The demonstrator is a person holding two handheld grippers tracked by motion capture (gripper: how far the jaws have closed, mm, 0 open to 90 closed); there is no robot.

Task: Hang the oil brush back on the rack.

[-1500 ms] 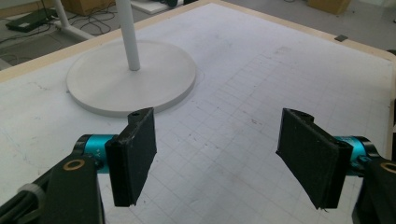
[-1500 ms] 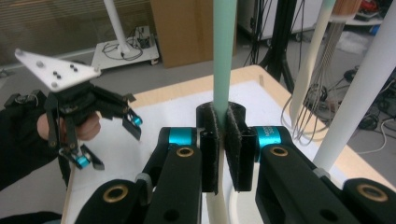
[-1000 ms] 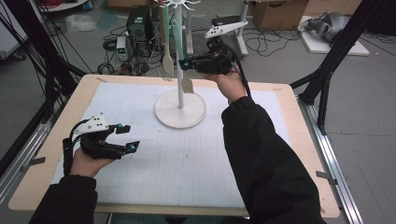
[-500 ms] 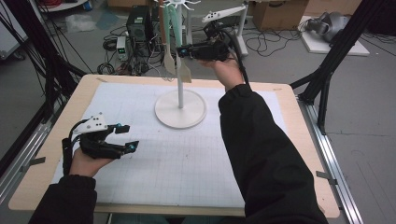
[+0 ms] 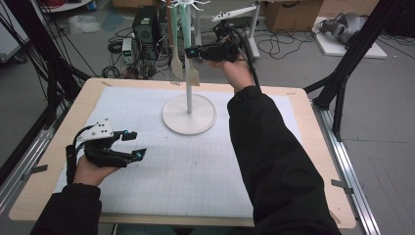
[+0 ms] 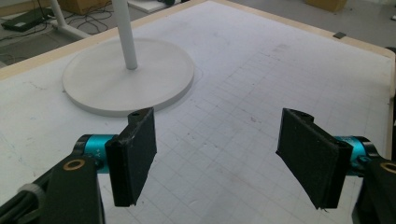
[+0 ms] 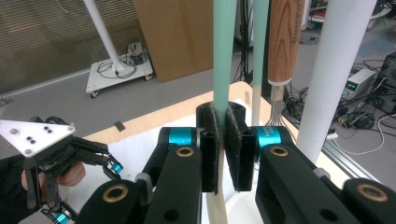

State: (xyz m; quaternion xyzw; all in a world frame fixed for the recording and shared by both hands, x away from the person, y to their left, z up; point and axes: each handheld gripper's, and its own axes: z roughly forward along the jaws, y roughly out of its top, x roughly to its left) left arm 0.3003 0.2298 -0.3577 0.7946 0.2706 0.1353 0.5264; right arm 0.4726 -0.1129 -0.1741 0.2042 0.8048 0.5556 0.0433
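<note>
My right gripper [image 5: 192,52] had risen since the earlier frame, clamped on the green-handled spatula [image 7: 222,51] hanging from the white rack [image 5: 189,113] at the worktop's far side. Left gripper [image 5: 133,145] idled open, near left. Pulling sideways risked tipping the rack.

White stand [image 5: 189,113] on gridded table [image 5: 195,186]
</note>
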